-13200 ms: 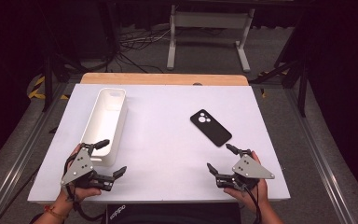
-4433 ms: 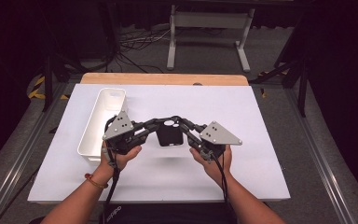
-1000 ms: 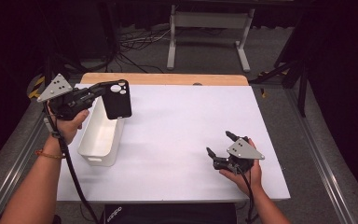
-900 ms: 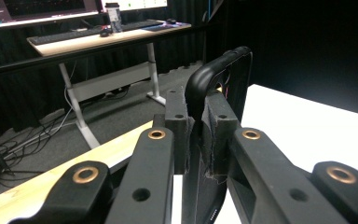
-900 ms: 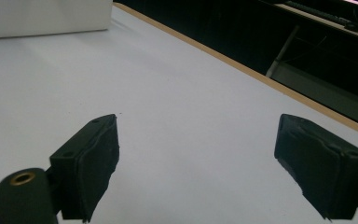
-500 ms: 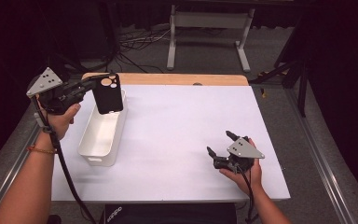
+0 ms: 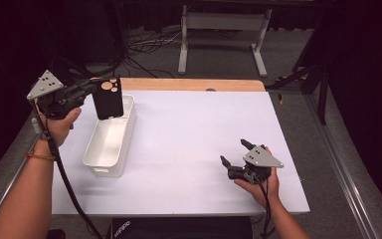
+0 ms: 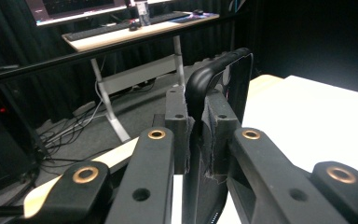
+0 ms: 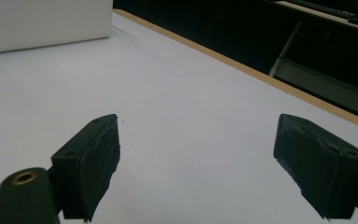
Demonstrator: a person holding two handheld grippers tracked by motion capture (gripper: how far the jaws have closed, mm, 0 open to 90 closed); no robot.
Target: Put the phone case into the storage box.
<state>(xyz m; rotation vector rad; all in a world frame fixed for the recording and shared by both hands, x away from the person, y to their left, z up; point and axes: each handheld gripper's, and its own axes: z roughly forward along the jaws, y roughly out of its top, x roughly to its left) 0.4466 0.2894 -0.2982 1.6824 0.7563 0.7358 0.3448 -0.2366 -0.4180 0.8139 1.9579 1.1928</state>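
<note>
A black phone case (image 7: 108,98) with round camera holes hangs upright over the far end of the white bin (image 7: 110,142). My left gripper (image 7: 92,86) is shut on its edge and held up at the table's left side. In the left gripper view the case (image 8: 223,84) stands pinched between the two pads, with the gripper (image 8: 198,130) closed tight on its rim. My right gripper (image 7: 235,153) rests on the table near the front right, open, with nothing between its fingers. In the right gripper view its jaws stand wide apart over bare white tabletop (image 9: 182,116).
The long white bin lies lengthwise at the table's left. A wooden strip (image 7: 189,84) runs along the table's far edge. Beyond it are a desk frame (image 7: 221,35) and cables on the floor. The bin's wall (image 9: 42,21) shows far off in the right gripper view.
My left hand has carried the phone case leftward and back, from over the table beside the bin to above the bin's far end. The right gripper has stayed in place.
</note>
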